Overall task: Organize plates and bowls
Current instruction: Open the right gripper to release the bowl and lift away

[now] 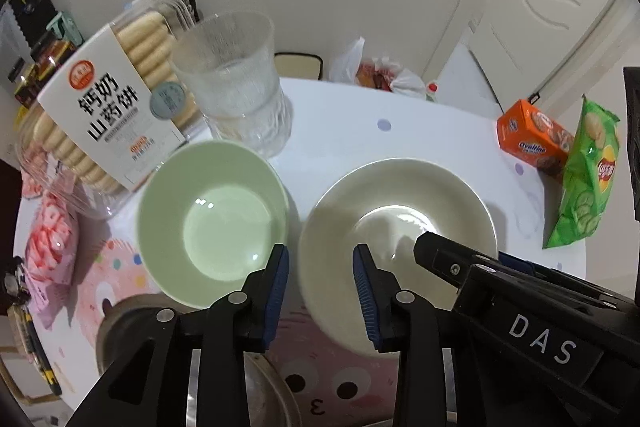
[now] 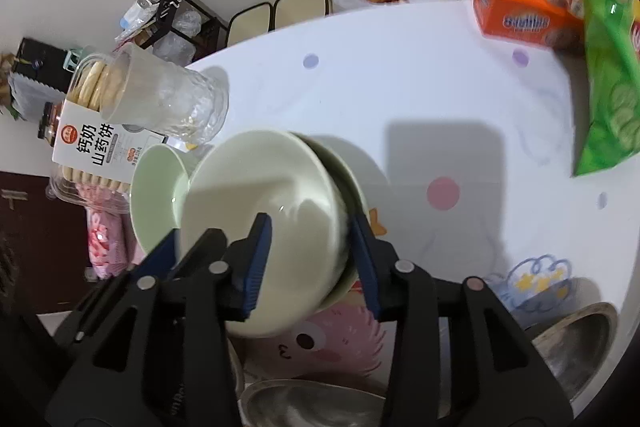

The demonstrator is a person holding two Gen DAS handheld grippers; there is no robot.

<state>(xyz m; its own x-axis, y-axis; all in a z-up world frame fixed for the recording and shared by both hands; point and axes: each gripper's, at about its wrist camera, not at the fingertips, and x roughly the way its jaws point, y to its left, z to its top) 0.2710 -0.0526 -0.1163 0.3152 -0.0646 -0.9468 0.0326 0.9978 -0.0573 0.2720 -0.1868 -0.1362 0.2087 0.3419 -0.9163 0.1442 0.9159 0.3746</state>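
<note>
Pale green bowl [image 1: 212,223] sits left of centre, just beside the cream bowl [image 1: 396,219] on the white table [image 1: 420,131]. My left claw [image 1: 320,291] is released, astride the cream rim. My right claw [image 2: 310,263] is released too, astride that bowl's right rim.

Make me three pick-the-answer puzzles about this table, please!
1. The clear ribbed glass cup stands: A just behind the round pale green ceramic bowl; B on a chair; C on the floor.
2. The cardboard biscuit carton beside the green crisp bag is: A blue; B orange; C black.
3. The green bowl is: A full of soup; B upside down; C empty.
Answers: 1 A, it rises right behind the bowl's rim; 2 B, its sides are orange; 3 C, its bare bottom shows.
</note>
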